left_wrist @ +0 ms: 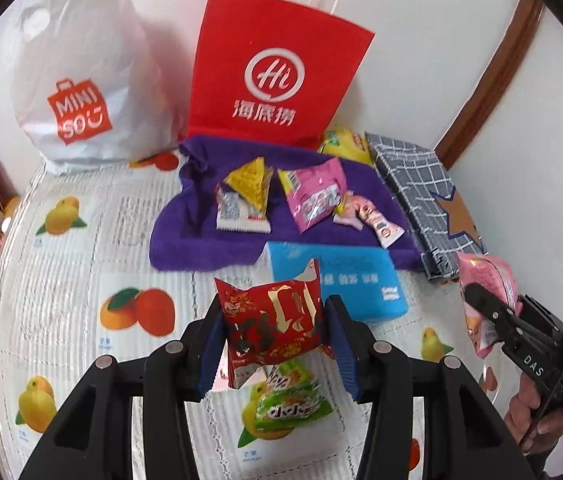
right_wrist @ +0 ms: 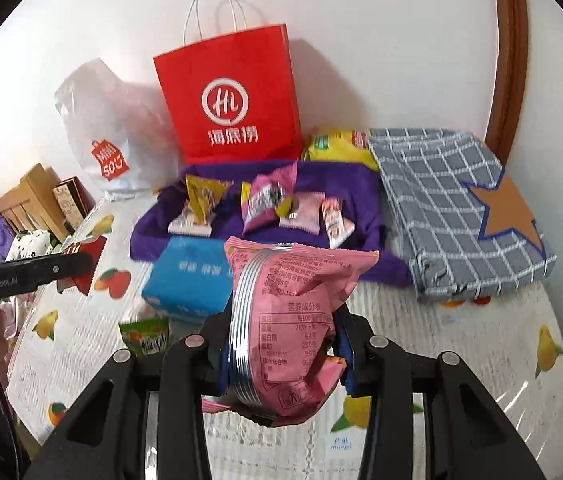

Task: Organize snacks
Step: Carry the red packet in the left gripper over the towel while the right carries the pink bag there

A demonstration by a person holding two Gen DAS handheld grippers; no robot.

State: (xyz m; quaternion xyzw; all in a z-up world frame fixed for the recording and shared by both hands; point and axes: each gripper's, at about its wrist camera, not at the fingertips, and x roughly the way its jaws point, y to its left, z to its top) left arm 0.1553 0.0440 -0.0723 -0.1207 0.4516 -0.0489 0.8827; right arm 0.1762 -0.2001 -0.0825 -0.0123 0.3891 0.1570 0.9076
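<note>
My left gripper [left_wrist: 277, 332] is shut on a red snack packet [left_wrist: 273, 324] with gold print, held above the table. My right gripper [right_wrist: 281, 344] is shut on a pink snack bag [right_wrist: 289, 320], its nutrition label facing the camera; the same pink snack bag [left_wrist: 485, 280] shows at the right of the left wrist view. A green snack packet [left_wrist: 289, 400] lies on the tablecloth below the left gripper. Several small snacks sit on a purple cloth [left_wrist: 185, 236]: a yellow triangular pack [left_wrist: 253, 184], a pink pack [left_wrist: 313, 196] and a slim pink-and-white pack [left_wrist: 377, 220].
A red paper bag [left_wrist: 273, 72] and a white plastic shopping bag [left_wrist: 77, 80] stand against the wall. A blue tissue pack [left_wrist: 345, 280] lies before the purple cloth. A folded grey checked cloth [right_wrist: 453, 208] with a star lies right, a yellow bag [right_wrist: 341, 146] behind it.
</note>
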